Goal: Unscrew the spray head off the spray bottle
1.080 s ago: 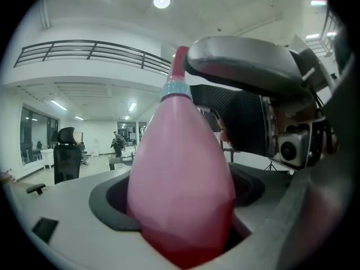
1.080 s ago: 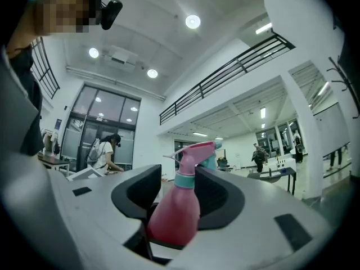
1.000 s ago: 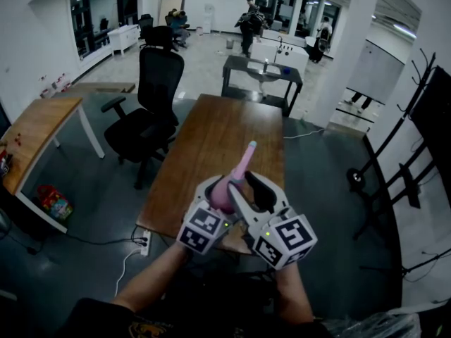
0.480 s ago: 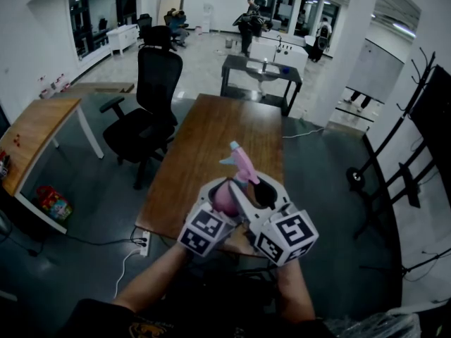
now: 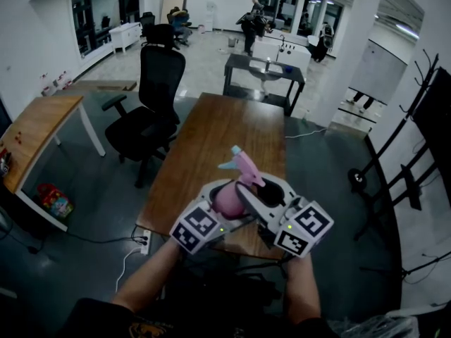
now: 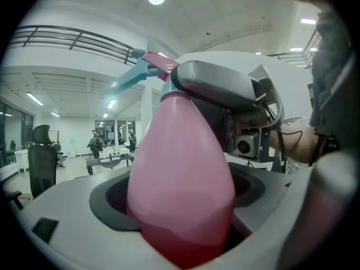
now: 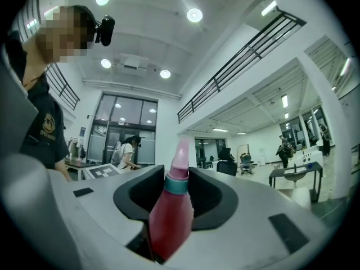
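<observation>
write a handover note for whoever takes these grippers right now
Left hand-held gripper: shut on the pink body of the spray bottle, held up above the wooden table.
Right hand-held gripper: jaws closing on the neck by the teal collar; pads look in contact.
Done: spray bottle is off the table, between both grippers.
Left: spray head is on the bottle, not yet unscrewed; twist it off.

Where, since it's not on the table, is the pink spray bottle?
Head view, lower centre: the pink spray bottle is held above the near end of the table, its body clamped in the left gripper, the right gripper's jaws closing on its neck.
</observation>
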The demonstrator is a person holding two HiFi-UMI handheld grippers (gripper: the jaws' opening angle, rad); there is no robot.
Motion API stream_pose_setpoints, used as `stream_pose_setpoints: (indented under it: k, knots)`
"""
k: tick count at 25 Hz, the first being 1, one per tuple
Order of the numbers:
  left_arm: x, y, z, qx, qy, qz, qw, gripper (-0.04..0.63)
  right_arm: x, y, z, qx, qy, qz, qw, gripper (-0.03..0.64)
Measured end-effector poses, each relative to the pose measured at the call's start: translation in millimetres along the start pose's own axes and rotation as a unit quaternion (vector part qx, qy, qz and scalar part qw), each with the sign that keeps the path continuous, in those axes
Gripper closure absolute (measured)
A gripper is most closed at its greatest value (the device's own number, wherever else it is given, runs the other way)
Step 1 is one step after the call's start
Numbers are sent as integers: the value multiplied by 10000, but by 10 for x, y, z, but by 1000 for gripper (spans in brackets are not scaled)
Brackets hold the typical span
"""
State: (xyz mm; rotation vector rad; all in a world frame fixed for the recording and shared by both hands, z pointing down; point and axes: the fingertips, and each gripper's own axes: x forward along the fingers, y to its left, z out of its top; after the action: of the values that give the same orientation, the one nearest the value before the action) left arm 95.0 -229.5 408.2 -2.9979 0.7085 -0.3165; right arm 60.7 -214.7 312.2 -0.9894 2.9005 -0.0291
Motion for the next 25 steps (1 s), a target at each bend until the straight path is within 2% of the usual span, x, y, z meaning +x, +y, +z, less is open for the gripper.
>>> stream_pose_setpoints:
  k: [5,9,16,18,20,25]
  knots:
    - [-61,-133,19,-108,-103,-756,9970,149,-26,68,5,181,-132,844,9962,476]
    - [-112,-328,80,-106,-215,-1352,9905,149,-150,160,50,340,-277,1659,9852,476]
    - [-205,-577,140,-103,-455,-2036,9779,149,-292,322,81,403,-385,2435,9683,476]
    - [-204,-588,162,-142,-535,-2030,9776,148,-294,326,80,362,-390,2432,9685,476]
    - [-183,-556,168,-204,-559,-1877,9804,148,-282,307,89,328,-445,2232,9732,474]
    - [-156,-311,178,-234,-619,-1151,9911,149,-258,240,125,380,-602,1615,9843,451]
